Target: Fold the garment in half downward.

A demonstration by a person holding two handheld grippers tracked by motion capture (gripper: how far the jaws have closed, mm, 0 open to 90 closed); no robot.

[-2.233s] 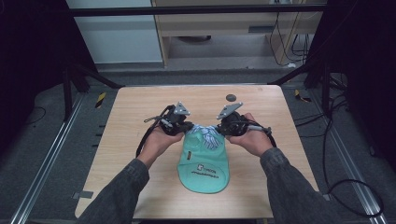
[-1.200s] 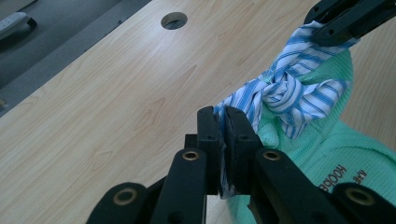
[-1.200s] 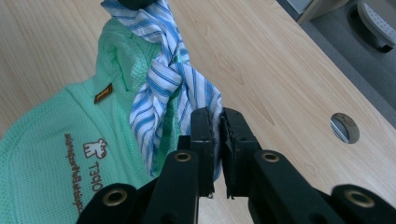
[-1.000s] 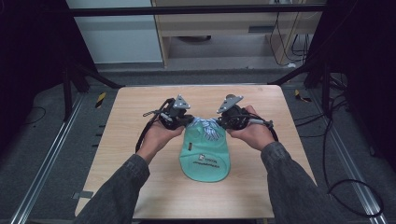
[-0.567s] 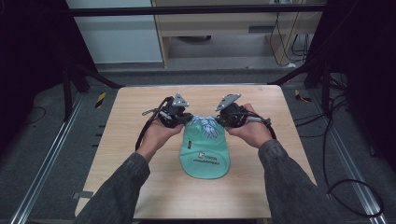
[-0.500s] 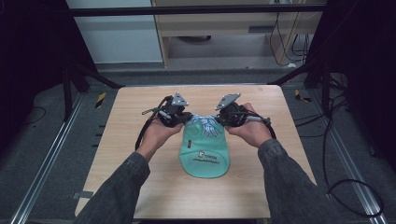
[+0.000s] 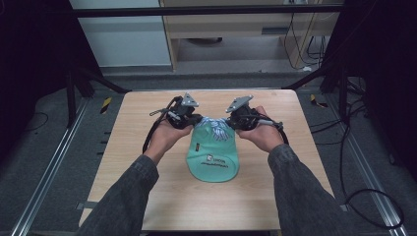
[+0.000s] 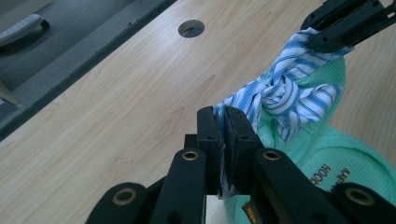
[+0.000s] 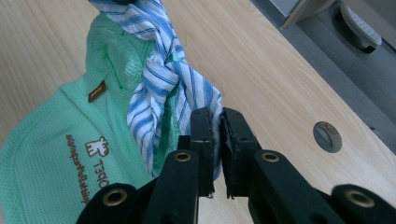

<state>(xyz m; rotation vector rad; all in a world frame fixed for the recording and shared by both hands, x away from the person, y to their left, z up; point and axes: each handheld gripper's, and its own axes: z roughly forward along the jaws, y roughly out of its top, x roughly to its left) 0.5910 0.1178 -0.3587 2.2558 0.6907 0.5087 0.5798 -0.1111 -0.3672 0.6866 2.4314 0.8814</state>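
Note:
A mint-green mesh cap [image 7: 212, 155] with a printed logo lies on the wooden table [image 7: 137, 132], its brim toward the person. At its back a blue-and-white striped tie [image 8: 285, 93] is knotted. My left gripper [image 7: 193, 120] is shut on the tie's left end [image 8: 223, 135]. My right gripper [image 7: 231, 121] is shut on the tie's right end [image 9: 210, 105]. The knot [image 9: 159, 70] hangs between the two grippers, with the strip pulled taut. In the left gripper view the right gripper's jaws come in at top right, holding the striped cloth.
A round cable hole [image 8: 191, 28] sits in the table's far part, also seen as a grey disc [image 9: 327, 136] in the right gripper view. Metal frame rails [image 7: 54, 162] and cables [image 7: 364, 196] run along the floor beside the table. A chair base [image 9: 362, 23] stands beyond the far edge.
Both grippers and the cap have moved a little away from the person. The grippers have drawn slightly apart, tightening the striped tie at the back of the cap.

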